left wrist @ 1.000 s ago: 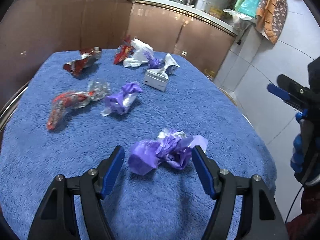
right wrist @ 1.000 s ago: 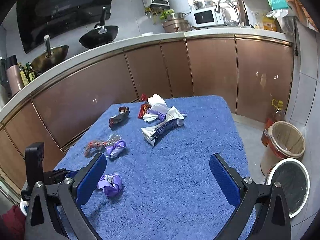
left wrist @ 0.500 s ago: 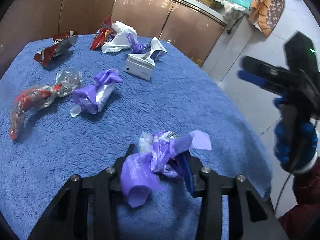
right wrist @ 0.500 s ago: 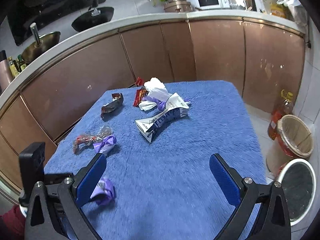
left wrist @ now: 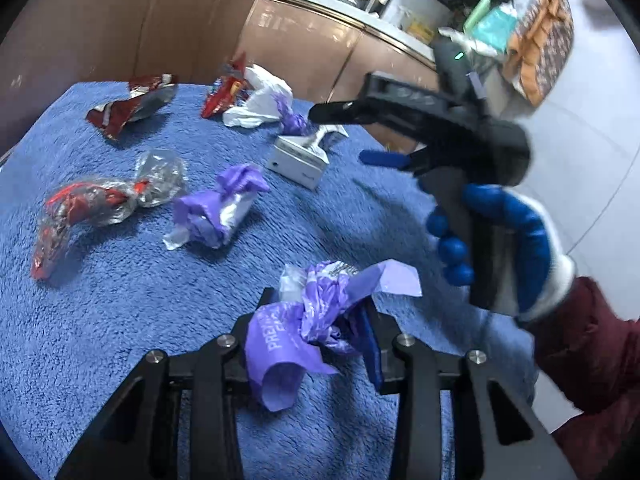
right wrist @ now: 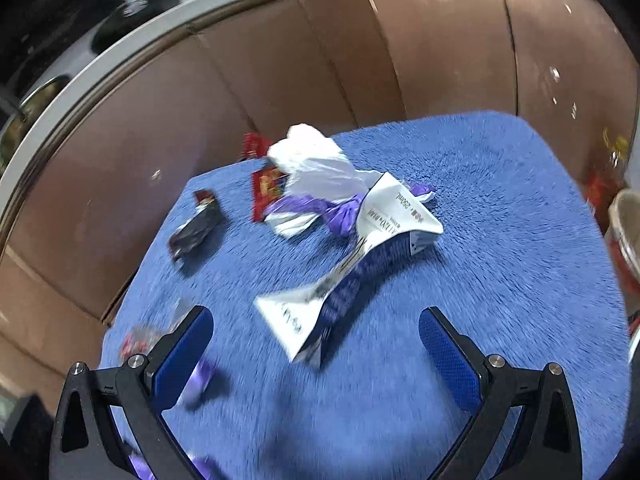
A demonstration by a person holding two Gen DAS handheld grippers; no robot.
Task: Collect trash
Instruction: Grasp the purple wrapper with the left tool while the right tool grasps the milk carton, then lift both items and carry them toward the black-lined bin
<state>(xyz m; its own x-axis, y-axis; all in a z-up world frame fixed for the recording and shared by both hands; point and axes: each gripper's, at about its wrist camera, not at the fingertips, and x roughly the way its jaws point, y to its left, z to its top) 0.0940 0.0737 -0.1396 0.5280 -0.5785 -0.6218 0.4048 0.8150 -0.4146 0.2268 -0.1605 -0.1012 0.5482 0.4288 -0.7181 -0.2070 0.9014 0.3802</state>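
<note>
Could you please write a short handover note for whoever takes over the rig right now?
Left hand-held gripper: jaws closing on a purple wrapper, pads on it, not yet lifted off the blue cloth.
Right hand-held gripper: open, empty, over the crushed carton.
Nothing visibly binned yet.
Left: carton, white bag, second purple wrapper, red wrappers.

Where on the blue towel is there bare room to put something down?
Free: the blue towel right of the crushed white milk carton, out to its edge. Crowded: the far corner, where the white plastic bag and red wrappers bunch.
</note>
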